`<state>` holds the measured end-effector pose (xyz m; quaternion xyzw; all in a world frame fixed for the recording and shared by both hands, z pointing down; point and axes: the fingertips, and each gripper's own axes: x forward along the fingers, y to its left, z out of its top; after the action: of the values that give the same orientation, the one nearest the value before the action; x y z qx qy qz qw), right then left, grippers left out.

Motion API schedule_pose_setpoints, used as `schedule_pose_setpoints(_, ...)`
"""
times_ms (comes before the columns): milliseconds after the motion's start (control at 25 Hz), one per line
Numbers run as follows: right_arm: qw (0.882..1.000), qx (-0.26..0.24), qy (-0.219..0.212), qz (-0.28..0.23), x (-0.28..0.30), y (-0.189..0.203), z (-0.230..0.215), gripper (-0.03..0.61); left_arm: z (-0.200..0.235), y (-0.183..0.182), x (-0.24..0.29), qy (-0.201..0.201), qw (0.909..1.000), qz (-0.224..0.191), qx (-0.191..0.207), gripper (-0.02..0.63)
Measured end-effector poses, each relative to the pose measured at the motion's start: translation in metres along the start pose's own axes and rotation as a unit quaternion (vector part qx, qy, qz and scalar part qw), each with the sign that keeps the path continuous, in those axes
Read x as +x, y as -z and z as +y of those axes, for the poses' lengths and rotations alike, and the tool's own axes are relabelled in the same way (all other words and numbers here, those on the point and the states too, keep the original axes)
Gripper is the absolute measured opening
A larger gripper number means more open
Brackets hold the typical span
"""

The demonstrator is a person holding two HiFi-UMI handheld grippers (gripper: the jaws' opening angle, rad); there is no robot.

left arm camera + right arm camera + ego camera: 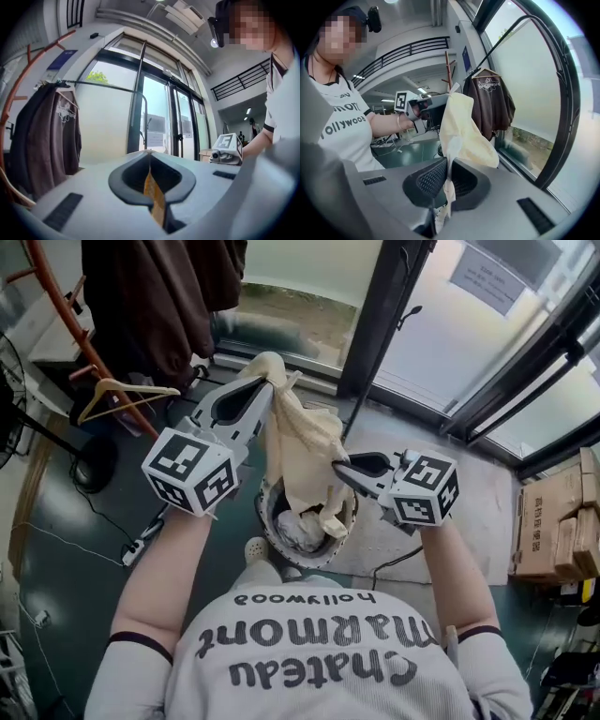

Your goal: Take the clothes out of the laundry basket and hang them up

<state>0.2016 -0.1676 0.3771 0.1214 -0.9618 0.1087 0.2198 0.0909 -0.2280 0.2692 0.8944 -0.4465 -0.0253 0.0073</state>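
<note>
A cream garment [305, 451] hangs stretched between my two grippers above the laundry basket [266, 517]. My left gripper [268, 373] is shut on its top edge, and a thin strip of the cloth [153, 193] shows between its jaws [149, 155]. Lower and to the right, my right gripper [338, 467] is shut on a fold at the garment's side. In the right gripper view the cream garment [463, 136] rises from the shut right gripper [449, 165] up to the left gripper [427, 105]. White laundry [300, 532] lies in the basket.
A dark brown jacket [161, 298] hangs on a rail at the far left, by the glass doors [441, 324]. An empty wooden hanger [122, 394] hangs on the orange rack [66, 310]. Cardboard boxes [553, 531] stand at the right; a power strip [141, 544] lies on the floor.
</note>
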Motion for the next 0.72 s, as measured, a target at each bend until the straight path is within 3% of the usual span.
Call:
schedule_pose_setpoints(320, 0.996, -0.033, -0.084, -0.016, 0.081, -0.061, 0.046, 0.041, 0.049, -0.049, -0.098, -0.078, 0.9954, -0.054, 0.013, 0.018)
schedule_pose_setpoints(360, 0.995, -0.031, -0.097, -0.017, 0.089, -0.070, 0.053, 0.055, 0.054, -0.055, -0.111, -0.084, 0.9947, -0.059, 0.011, 0.018)
schedule_pose_setpoints(440, 0.992, -0.023, -0.125, -0.026, 0.105, -0.093, 0.070, 0.226, 0.064, -0.068, -0.140, -0.095, 0.9934, -0.064, 0.012, 0.018)
schedule_pose_setpoints(480, 0.990, -0.021, -0.137, -0.036, 0.114, -0.108, 0.079, 0.253, 0.070, -0.073, -0.155, -0.102, 0.9926, -0.064, 0.015, 0.018)
schedule_pose_setpoints(640, 0.979, -0.014, -0.184, -0.088, 0.169, -0.171, 0.121, 0.264, 0.092, -0.088, -0.215, -0.125, 0.9902, -0.055, 0.028, 0.018)
schedule_pose_setpoints(720, 0.975, -0.018, -0.204, -0.086, 0.211, -0.183, 0.146, 0.264, 0.103, -0.093, -0.244, -0.132, 0.9894, -0.050, 0.035, 0.018)
